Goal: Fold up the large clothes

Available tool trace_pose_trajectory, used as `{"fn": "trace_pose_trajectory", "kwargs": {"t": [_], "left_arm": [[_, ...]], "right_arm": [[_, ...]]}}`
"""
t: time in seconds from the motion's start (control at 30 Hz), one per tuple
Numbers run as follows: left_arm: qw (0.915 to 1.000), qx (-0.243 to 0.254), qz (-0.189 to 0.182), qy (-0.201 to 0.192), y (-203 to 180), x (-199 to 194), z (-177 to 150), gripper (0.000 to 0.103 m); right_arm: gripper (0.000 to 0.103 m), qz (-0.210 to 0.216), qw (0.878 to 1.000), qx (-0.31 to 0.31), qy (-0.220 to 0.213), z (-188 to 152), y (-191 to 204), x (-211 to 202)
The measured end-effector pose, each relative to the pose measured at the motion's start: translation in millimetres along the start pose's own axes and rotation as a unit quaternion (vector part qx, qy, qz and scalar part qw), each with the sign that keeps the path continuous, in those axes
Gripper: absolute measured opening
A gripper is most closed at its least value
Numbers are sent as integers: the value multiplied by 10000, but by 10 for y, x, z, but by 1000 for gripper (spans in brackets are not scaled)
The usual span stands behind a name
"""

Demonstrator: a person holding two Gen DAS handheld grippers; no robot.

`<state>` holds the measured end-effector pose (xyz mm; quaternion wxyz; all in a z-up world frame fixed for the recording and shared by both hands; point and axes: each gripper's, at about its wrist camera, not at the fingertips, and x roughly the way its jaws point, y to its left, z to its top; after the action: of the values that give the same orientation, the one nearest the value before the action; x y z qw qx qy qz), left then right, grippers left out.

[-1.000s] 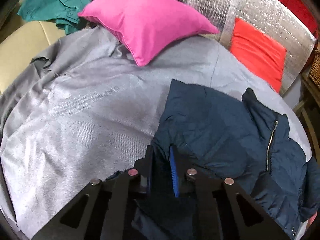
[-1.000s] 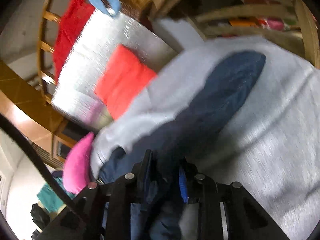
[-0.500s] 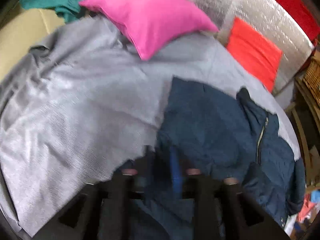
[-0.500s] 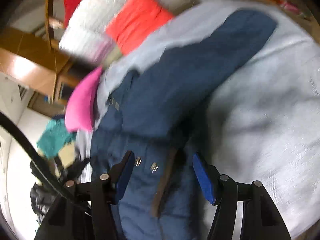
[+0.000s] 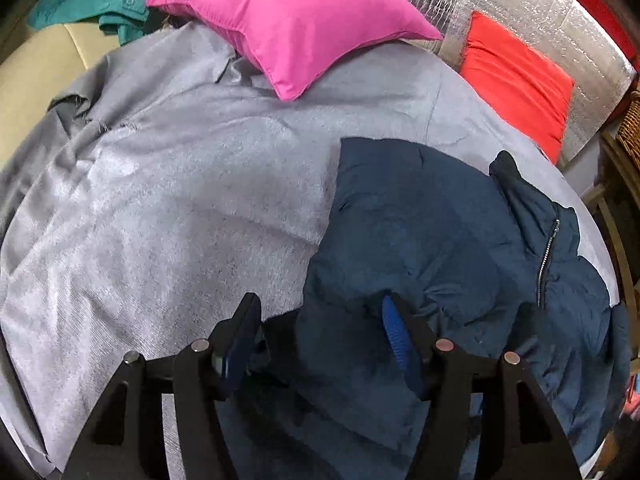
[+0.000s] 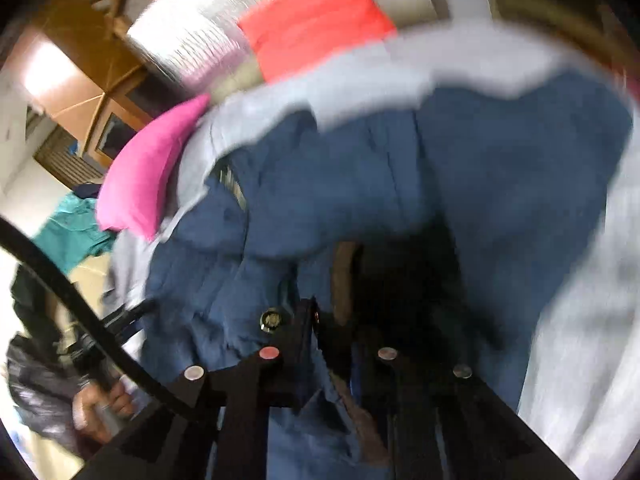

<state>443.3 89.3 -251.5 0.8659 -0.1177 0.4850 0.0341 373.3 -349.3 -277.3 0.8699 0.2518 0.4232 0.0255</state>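
Only right view shows right gripper (image 6: 334, 344) clamping jacket (image 6: 400, 184); left gripper (image 5: 320, 336) gapes, just opened.

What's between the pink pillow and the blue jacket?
Just bare grey blanket. In the left wrist view nothing else lies between the pink pillow and the blue jacket.

Both grippers are black frames of angular struts. The left gripper (image 5: 320, 332) carries round silver screws (image 5: 200, 346) along its arms and ribbed blue pads (image 5: 394, 336). The right gripper (image 6: 332, 344) has similar screws, and a black cable (image 6: 72, 300) curves past it.
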Motion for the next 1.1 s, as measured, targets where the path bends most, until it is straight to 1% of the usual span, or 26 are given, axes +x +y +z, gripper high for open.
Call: {"fn": "trace_pose_trajectory", "kwargs": {"t": [0.03, 0.1, 0.13, 0.2, 0.23, 0.27, 0.3, 0.4, 0.43, 0.47, 0.5, 0.53, 0.6, 0.63, 0.67, 0.7, 0.73, 0.77, 0.83, 0.9, 0.97, 1.03, 1.1], "left_arm": [[10000, 36, 35, -46, -18, -4, 5, 64], [9997, 141, 152, -86, -55, 10, 10, 64], [9996, 183, 202, -99, -68, 20, 9, 64], [9990, 296, 325, -105, -122, 36, -9, 64], [9985, 362, 406, -85, -153, 51, -17, 64], [9979, 420, 485, -63, -177, 66, -20, 64], [9976, 450, 524, -62, -194, 65, -20, 64], [9971, 455, 595, -135, -229, -2, 11, 64], [9970, 452, 590, -190, -243, -41, 10, 64], [9967, 461, 595, -295, -269, -108, 18, 64], [9961, 486, 612, -405, -304, -173, 11, 64], [9949, 545, 630, -566, -348, -256, 9, 64], [9915, 723, 647, -872, -458, -399, -9, 64], [9891, 856, 604, -1033, -542, -470, -32, 64], [9881, 934, 550, -1090, -588, -496, -42, 64], [9870, 1053, 448, -1125, -662, -515, -59, 64], [9863, 1180, 323, -1103, -736, -511, -78, 65], [9859, 1297, 213, -1037, -801, -481, -95, 65], [9845, 1552, 109, -815, -942, -373, -149, 65], [9827, 1732, 139, -645, -1031, -280, -197, 65], [9804, 1906, 195, -464, -1101, -174, -244, 65], [9786, 2017, 252, -311, -1128, -78, -275, 65], [9781, 2051, 267, -225, -1122, -11, -273, 65]], "right_arm": [[17, -146, 9995, -55, -270, 91, 12, 4], [17, -355, 9976, 22, -602, 257, -19, 99], [17, -458, 9968, 91, -642, 321, -96, 177], [17, -576, 9970, 228, -466, 417, -267, 357], [18, -547, 9977, 303, -261, 430, -339, 454], [18, -490, 9981, 334, -152, 431, -375, 483], [19, -393, 9985, 345, -145, 444, -388, 441], [27, 147, 9987, 437, -239, 512, -453, 58], [40, 393, 9970, 519, -416, 527, -530, -139], [58, 529, 9948, 630, -608, 538, -597, -277], [67, 579, 9899, 856, -970, 543, -770, -523], [77, 501, 9863, 1007, -1208, 532, -897, -683], [77, 218, 9773, 1378, -1595, 539, -1229, -918], [77, 130, 9716, 1683, -1658, 541, -1449, -974], [73, 118, 9661, 1959, -1678, 530, -1626, -993], [70, 128, 9563, 2371, -1706, 510, -1886, -988], [61, 129, 9507, 2596, -1694, 497, -1997, -938], [56, 157, 9430, 2887, -1647, 485, -2193, -879], [53, 135, 9351, 3175, -1566, 496, -2360, -744], [51, 85, 9284, 3384, -1535, 519, -2522, -630], [51, 149, 9242, 3499, -1524, 575, -2537, -457], [51, 101, 9232, 3563, -1436, 636, -2573, -319], [41, 165, 9235, 3571, -1389, 694, -2579, -181]]}}
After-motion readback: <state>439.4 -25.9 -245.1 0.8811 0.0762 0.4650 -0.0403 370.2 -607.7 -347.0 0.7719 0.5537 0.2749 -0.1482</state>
